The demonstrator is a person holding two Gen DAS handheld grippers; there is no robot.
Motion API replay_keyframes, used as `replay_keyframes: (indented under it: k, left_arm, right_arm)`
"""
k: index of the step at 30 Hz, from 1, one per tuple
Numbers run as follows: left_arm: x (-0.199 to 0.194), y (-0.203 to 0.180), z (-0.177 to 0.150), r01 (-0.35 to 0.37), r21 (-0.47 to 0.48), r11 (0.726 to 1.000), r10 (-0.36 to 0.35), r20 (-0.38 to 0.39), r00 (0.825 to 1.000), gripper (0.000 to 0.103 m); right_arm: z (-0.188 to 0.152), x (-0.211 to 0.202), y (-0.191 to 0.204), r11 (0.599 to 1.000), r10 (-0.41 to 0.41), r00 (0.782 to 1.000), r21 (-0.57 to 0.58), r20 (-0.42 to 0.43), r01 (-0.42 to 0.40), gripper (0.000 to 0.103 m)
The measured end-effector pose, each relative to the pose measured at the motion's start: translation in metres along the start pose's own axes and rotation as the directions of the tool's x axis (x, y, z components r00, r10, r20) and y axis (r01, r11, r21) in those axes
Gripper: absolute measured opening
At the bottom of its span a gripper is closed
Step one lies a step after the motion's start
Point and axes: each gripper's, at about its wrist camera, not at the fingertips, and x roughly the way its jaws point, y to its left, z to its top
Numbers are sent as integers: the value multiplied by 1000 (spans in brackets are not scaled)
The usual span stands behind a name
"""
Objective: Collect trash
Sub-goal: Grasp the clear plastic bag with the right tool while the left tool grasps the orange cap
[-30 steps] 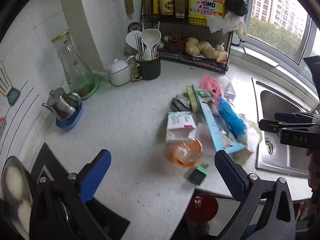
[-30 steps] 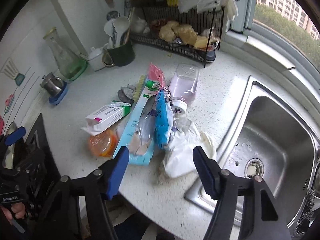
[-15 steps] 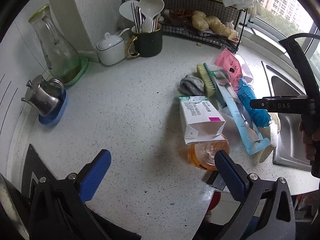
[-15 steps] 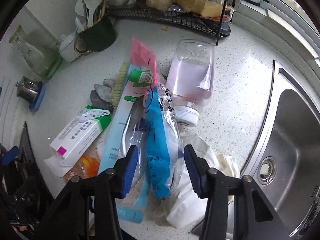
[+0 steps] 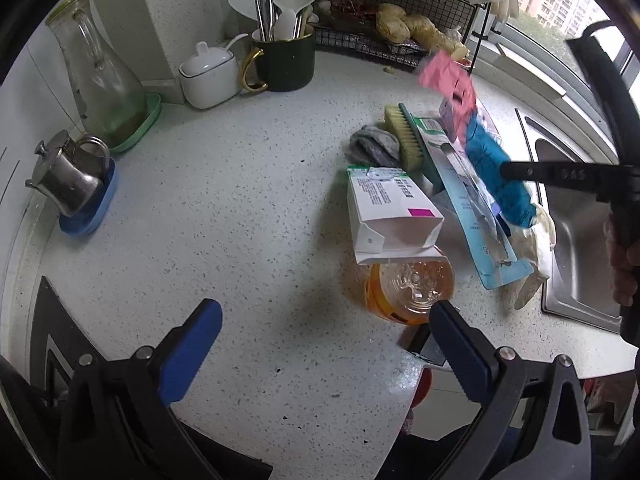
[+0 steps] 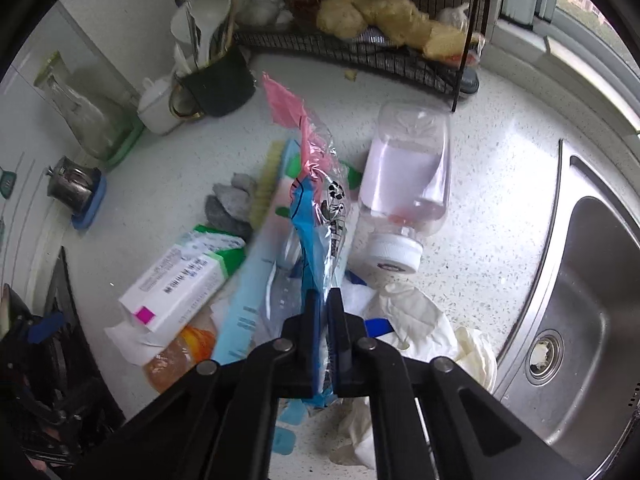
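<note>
Blue-pink plastic wrapper (image 6: 316,216) pinched btwn right gripper (image 6: 323,300) fingers.

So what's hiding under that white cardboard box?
An orange plastic bottle pokes out from under the white cardboard box, plus some white paper. The bottle's neck end stays covered.

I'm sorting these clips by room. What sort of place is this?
A home kitchen, most likely: a stainless steel sink set in a speckled white countertop, a dark green mug of ladles and utensils, and a black wire rack holding ginger.
</note>
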Motion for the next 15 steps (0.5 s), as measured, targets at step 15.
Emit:
replay_keyframes:
  k: [15]
  left_arm:
    - [46,-42,9,70,116,991,-62,-77,995,103]
  right_arm:
    - [-38,-61,-4,989,-55,992,140,118,38,2]
